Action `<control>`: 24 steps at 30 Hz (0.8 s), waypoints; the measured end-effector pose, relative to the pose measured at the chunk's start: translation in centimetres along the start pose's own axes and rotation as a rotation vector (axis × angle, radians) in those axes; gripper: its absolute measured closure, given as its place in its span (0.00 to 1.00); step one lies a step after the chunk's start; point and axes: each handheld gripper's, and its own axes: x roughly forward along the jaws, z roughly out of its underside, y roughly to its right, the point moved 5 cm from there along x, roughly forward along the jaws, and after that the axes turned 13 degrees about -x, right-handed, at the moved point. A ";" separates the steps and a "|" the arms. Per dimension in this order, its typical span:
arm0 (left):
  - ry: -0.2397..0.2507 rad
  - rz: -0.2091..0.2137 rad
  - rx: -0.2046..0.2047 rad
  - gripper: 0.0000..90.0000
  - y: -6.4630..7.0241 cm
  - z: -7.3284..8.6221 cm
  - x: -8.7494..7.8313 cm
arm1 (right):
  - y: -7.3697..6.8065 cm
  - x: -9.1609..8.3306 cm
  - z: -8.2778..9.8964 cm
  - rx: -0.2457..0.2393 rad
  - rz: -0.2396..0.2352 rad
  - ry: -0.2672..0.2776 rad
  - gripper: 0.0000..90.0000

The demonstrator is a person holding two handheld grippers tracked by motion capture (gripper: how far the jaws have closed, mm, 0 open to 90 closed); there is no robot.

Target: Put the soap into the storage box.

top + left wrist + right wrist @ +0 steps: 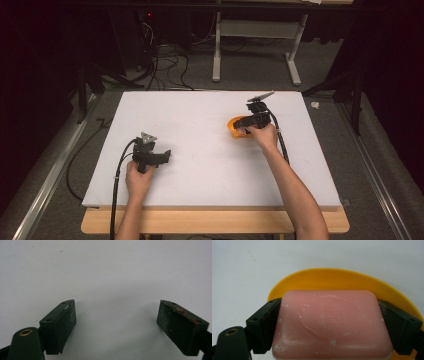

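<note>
**Right claw clamped on pink soap over yellow dish**

Pink soap bar (333,323) sits squarely between the right claw's (332,325) two black jaws, one pad pressed flat on each short end. Bar is rounded at the corners, with an oval stamp on its top face and pale flecks across it. Grip looks firm; no gap visible at either pad.

Directly beyond and beneath the bar: yellow dish (332,278), its rim curving out ahead of the claw and round past the right-hand jaw. Whether the bar touches the dish or hangs just clear of it, cannot tell.

From the high view, the right claw (246,131) is over the dish (233,126) on the far right part of the white surface (200,130), right hand (264,136) behind it.

Left claw (167,155) is well apart from the right, nearer the person, held by the left hand (139,177). In its own view the left claw (116,320) has its jaws spread wide, nothing between them, bare white surface (107,272) ahead and below.
</note>
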 end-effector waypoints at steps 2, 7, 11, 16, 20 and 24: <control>0.000 0.000 0.000 0.18 0.0 0.0 0.0 | 0.0 0.1 0.0 0.005 0.003 -0.009 0.15; 0.001 0.000 0.000 0.18 0.0 0.0 0.0 | 0.2 -0.1 -0.1 0.027 -0.004 0.010 0.14; 0.000 0.000 0.000 0.18 0.0 0.0 0.0 | 0.3 -0.5 -0.1 0.027 0.001 0.013 0.14; 0.001 0.000 -0.001 0.18 0.0 0.0 0.0 | 0.2 -0.7 0.0 0.028 0.003 0.016 0.14; 0.001 0.000 -0.002 0.18 0.0 0.0 0.0 | 0.1 -1.0 0.0 0.016 0.019 0.019 0.14; 0.001 0.001 -0.002 0.18 0.0 0.0 0.0 | 0.1 -1.6 0.0 0.001 0.027 0.028 0.13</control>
